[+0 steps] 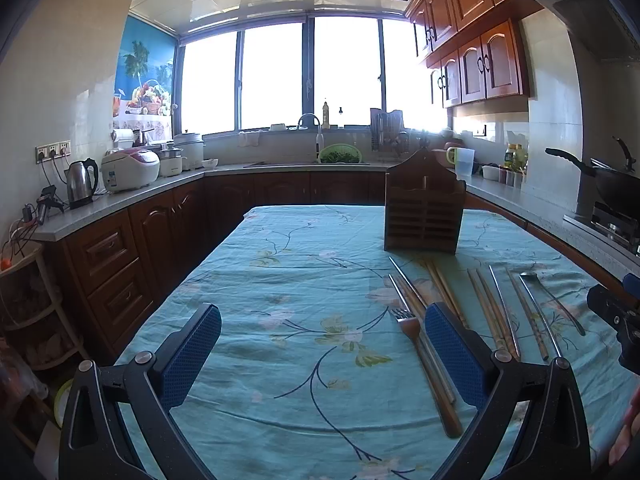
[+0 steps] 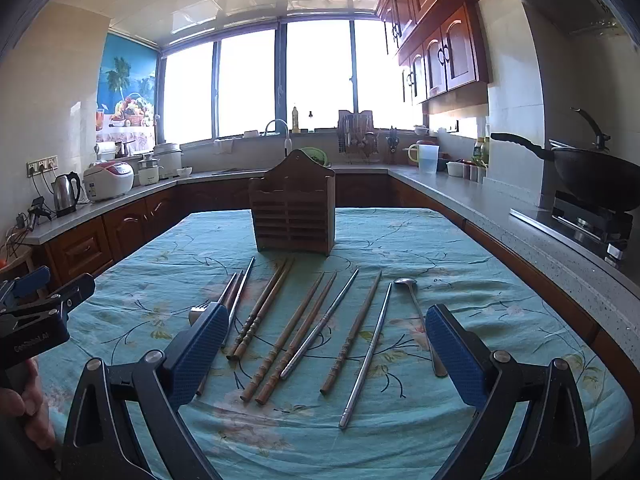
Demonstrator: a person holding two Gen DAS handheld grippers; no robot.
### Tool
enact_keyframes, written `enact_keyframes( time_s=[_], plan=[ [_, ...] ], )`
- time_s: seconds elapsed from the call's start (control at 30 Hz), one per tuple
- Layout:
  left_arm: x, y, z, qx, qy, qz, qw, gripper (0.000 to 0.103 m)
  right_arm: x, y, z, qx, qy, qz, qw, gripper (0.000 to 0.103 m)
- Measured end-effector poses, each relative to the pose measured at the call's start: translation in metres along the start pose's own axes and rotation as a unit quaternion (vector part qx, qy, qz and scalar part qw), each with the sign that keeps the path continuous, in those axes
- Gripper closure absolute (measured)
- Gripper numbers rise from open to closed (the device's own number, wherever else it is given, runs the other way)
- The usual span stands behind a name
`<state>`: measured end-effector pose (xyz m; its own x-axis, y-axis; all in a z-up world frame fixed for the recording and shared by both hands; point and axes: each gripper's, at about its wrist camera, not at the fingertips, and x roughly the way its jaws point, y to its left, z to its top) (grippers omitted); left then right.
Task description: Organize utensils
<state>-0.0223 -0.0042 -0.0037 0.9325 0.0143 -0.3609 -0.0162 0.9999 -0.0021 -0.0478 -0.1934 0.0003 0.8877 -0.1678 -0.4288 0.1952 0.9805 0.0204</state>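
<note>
Both tools are held wide apart with nothing between the pads: the right gripper (image 2: 322, 344) is hung just over the near end of the utensil row, the left gripper (image 1: 322, 344) over bare tablecloth (image 1: 280, 280) off to the left. The utensils are laid out side by side along the table's near-right part: a fork (image 2: 196, 314), wooden chopsticks (image 2: 262, 308), metal chopsticks (image 2: 366, 356) and a spoon (image 2: 405, 282) at the right end. Just past them, mid-table, the wooden holder (image 2: 294, 216) is stood upright, and the kitchen counter (image 2: 460, 196) is seen beyond the far edge
</note>
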Motion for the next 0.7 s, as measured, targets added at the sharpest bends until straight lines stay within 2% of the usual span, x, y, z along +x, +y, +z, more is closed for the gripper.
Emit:
enact_keyframes(
  time_s=[0.7],
  plan=[
    [-0.0028,-0.0029,0.0012,0.011,-0.009,0.002,0.9999,0.001,-0.0015,-0.0034,0.0001,0.005,-0.003,0.008,1.000,0.003]
  ],
)
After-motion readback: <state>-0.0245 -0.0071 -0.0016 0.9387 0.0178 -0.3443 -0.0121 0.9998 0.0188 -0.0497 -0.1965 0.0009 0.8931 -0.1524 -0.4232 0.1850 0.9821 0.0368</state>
